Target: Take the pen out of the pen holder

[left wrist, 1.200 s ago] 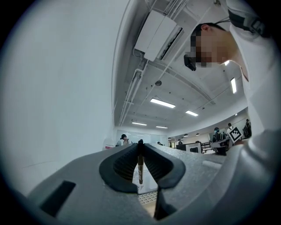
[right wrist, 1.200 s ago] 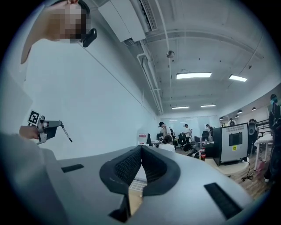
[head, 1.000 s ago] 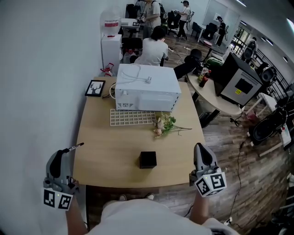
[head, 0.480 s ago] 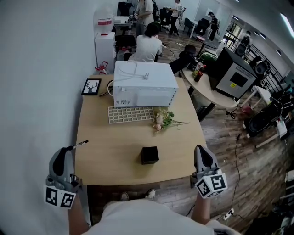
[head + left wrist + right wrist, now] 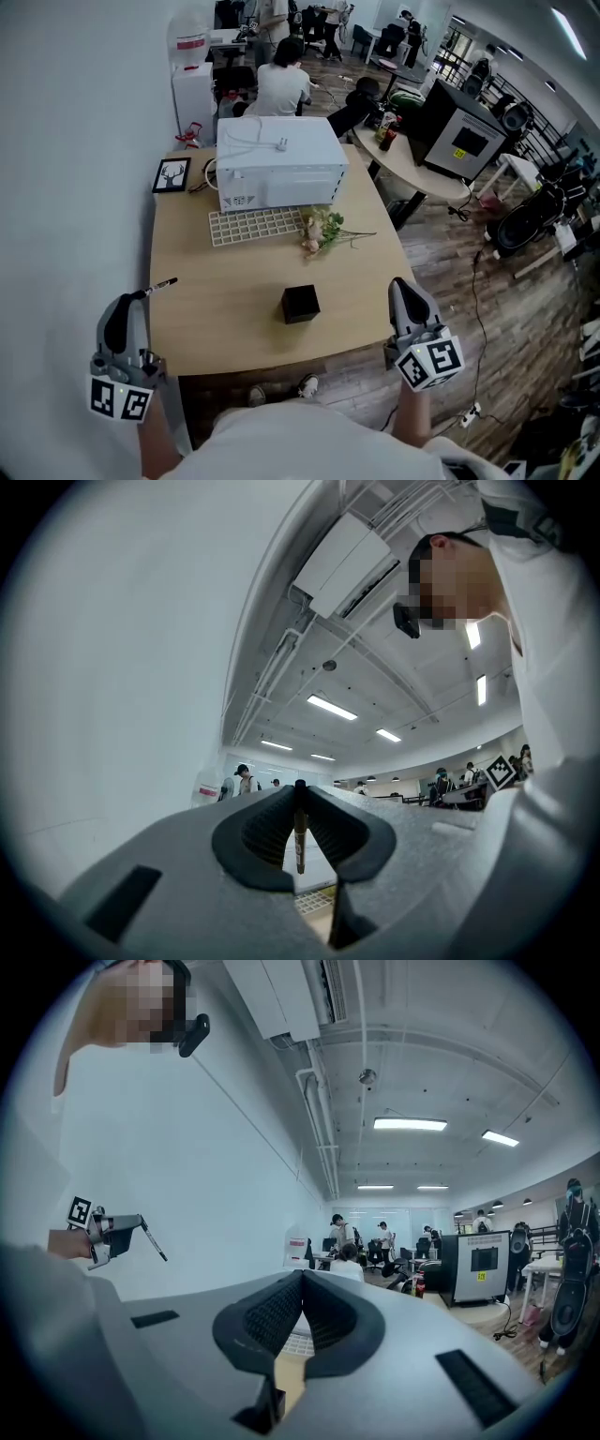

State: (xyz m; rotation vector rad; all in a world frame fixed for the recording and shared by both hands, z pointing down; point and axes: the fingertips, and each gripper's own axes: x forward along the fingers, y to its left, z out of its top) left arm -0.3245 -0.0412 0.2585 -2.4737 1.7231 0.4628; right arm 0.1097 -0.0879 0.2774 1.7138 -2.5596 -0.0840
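Observation:
A black cube pen holder (image 5: 300, 304) stands near the front middle of the wooden table (image 5: 225, 309). My left gripper (image 5: 131, 300) hovers off the table's front left corner, shut on a thin dark pen (image 5: 157, 287) that sticks out past its tips toward the table. In the left gripper view the pen (image 5: 299, 834) is pinched upright between the ribbed pads (image 5: 272, 829). My right gripper (image 5: 399, 284) hangs off the table's front right edge, shut with nothing in it; its pads (image 5: 281, 1312) meet. The right gripper view also shows the left gripper (image 5: 120, 1232) with the pen (image 5: 154, 1241).
At the back of the table stand a white microwave-like box (image 5: 277, 159), a white grid tray (image 5: 255, 225), a flower sprig (image 5: 323, 230) and a framed picture (image 5: 171, 175). A white wall runs along the left. A round table (image 5: 422, 159) and several people lie beyond.
The right gripper has drifted a little forward along the table's right edge. The left gripper keeps its hold on the pen and stays about where it was.

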